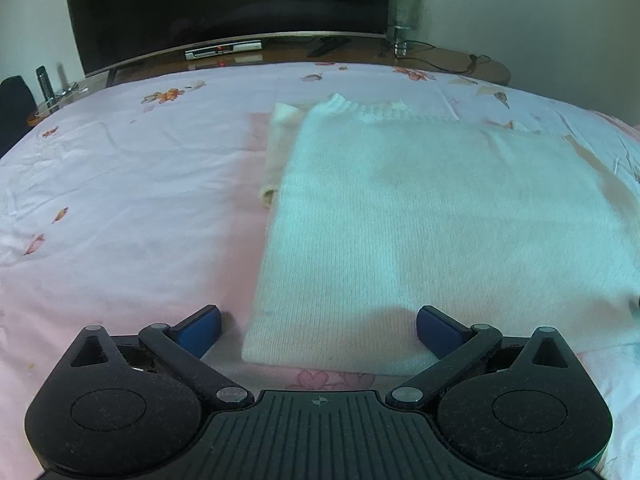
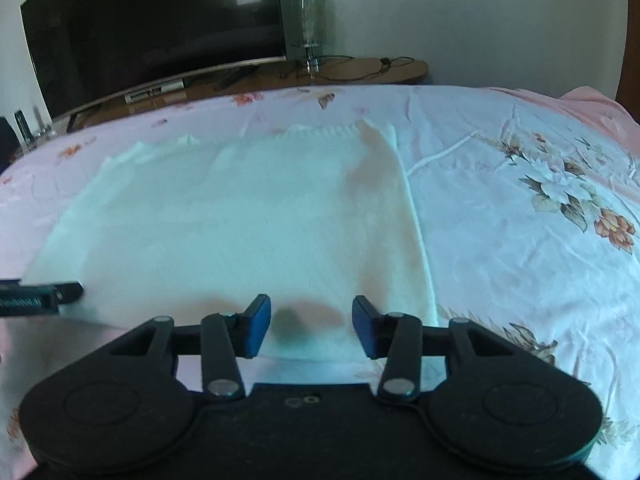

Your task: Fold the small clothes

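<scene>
A white knitted sweater (image 1: 420, 216) lies flat on the bed, its sides folded in so it forms a long rectangle; a cream sleeve end (image 1: 276, 152) sticks out along its left edge. My left gripper (image 1: 318, 330) is wide open just above the sweater's near left corner, empty. The sweater also shows in the right wrist view (image 2: 240, 220). My right gripper (image 2: 312, 328) is open over the sweater's near right hem, empty. The left gripper's tip (image 2: 40, 294) shows at the left edge of that view.
The bed has a pink floral sheet (image 1: 120, 200). Behind it stands a wooden TV bench (image 1: 460, 62) with a large dark television (image 1: 224, 8), a set-top box (image 1: 222, 50), a glass vase (image 1: 404, 12) and cables.
</scene>
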Demonstrator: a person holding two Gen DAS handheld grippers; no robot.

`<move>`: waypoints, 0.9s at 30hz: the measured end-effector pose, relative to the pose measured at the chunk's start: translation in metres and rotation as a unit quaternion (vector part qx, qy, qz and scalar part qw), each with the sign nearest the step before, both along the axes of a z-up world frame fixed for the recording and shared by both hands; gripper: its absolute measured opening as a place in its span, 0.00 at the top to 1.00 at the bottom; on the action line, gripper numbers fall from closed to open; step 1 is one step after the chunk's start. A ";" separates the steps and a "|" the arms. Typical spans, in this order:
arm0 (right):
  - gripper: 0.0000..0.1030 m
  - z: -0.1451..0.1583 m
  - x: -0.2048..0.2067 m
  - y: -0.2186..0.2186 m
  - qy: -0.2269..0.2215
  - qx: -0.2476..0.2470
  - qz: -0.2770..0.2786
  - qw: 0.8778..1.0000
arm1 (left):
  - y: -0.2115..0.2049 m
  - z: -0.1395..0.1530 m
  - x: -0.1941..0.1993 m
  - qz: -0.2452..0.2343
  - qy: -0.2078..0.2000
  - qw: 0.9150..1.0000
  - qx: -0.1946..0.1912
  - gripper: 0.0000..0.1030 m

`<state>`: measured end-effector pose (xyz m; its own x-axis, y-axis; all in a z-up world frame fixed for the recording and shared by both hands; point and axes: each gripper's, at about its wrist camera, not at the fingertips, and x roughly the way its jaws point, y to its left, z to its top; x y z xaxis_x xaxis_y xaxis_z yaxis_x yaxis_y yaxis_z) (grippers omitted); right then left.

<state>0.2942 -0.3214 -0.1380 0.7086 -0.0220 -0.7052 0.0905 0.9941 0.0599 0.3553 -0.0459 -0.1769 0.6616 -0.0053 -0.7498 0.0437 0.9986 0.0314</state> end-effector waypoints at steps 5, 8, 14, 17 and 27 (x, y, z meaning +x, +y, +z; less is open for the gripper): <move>0.57 0.002 0.010 0.010 -0.010 -0.005 0.016 1.000 | -0.002 0.025 -0.005 -0.003 -0.063 0.998 -0.012 0.00; 0.57 0.002 0.021 0.016 -0.015 -0.002 0.023 1.000 | -0.013 0.033 0.004 -0.030 -0.069 0.997 -0.030 0.00; 0.58 -0.001 0.050 0.032 -0.018 -0.004 0.043 0.999 | -0.041 0.022 0.039 -0.054 -0.052 0.996 -0.039 0.00; 0.58 -0.001 0.066 0.033 -0.020 -0.002 0.043 0.999 | -0.044 0.011 0.058 -0.035 -0.040 0.998 -0.026 0.00; 0.57 -0.023 0.094 0.033 -0.007 -0.065 0.052 0.996 | -0.043 -0.008 0.068 -0.014 -0.020 1.000 0.000 0.00</move>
